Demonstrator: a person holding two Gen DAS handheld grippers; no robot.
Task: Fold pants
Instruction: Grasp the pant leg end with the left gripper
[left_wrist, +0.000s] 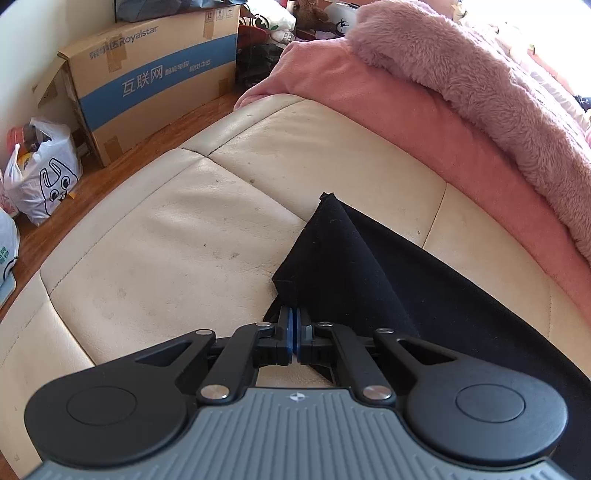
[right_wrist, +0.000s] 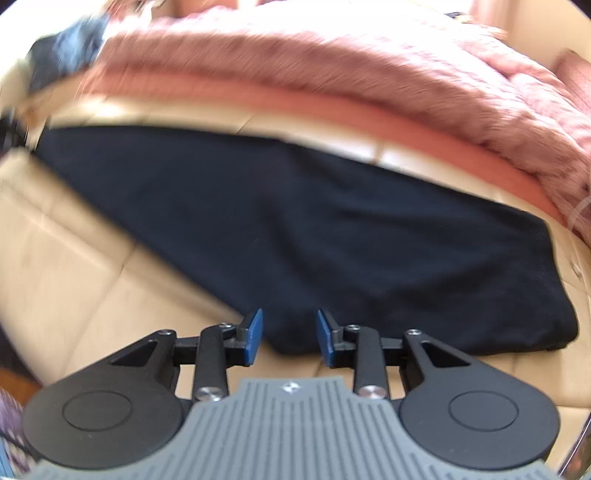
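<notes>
Black pants (right_wrist: 314, 229) lie spread on a cream leather sofa seat (right_wrist: 74, 258). In the left wrist view my left gripper (left_wrist: 294, 325) is shut on the hem end of a pant leg (left_wrist: 332, 254), which is lifted and peaked above the seat. In the right wrist view my right gripper (right_wrist: 290, 332) is open, its blue pads on either side of the near edge of the pants, with nothing held. The right wrist view is motion-blurred.
A pink blanket (left_wrist: 424, 122) and a fluffy pink throw (left_wrist: 480, 74) lie along the back of the sofa (left_wrist: 166, 229). On the wooden floor at left stand a large cardboard box (left_wrist: 147, 74) and white plastic bags (left_wrist: 40, 173).
</notes>
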